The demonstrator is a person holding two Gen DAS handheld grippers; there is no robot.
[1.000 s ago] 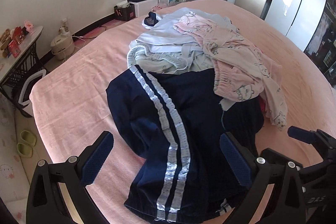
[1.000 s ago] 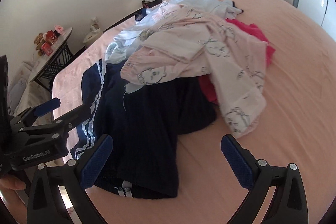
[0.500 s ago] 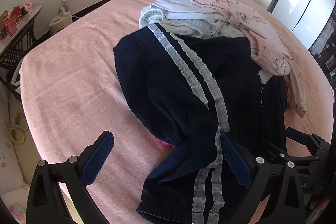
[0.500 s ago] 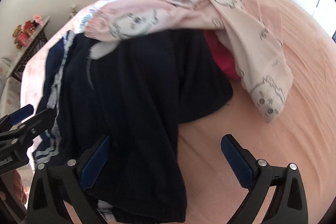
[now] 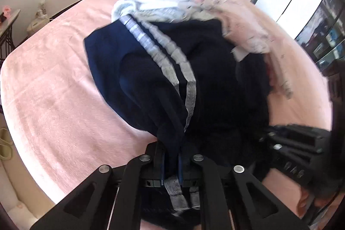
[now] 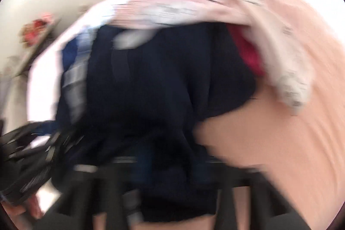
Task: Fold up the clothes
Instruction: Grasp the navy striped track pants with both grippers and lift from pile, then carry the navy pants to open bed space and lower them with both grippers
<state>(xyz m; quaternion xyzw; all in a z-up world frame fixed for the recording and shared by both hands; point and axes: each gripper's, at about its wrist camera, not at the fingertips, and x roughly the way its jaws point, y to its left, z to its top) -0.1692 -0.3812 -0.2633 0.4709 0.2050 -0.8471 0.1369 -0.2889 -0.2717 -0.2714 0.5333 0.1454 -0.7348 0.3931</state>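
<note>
Both jaws clamped on near edge of dark navy track trousers with silver side stripes (image 5: 163, 83) on pink-sheeted bed (image 5: 54, 100): left gripper (image 5: 171, 163), right gripper (image 6: 138, 167) (blurred). Risk: pink printed garment (image 5: 243, 21) overlaps trousers, could drag along when lifted.

The left gripper (image 5: 171, 162) is matte black — angular arms with cut-out windows, round silver screws at the joints, dark blue pads on its fingers (image 5: 162, 162). The right gripper (image 5: 295, 152), also black, carries pale lettering — unreadable here.
</note>
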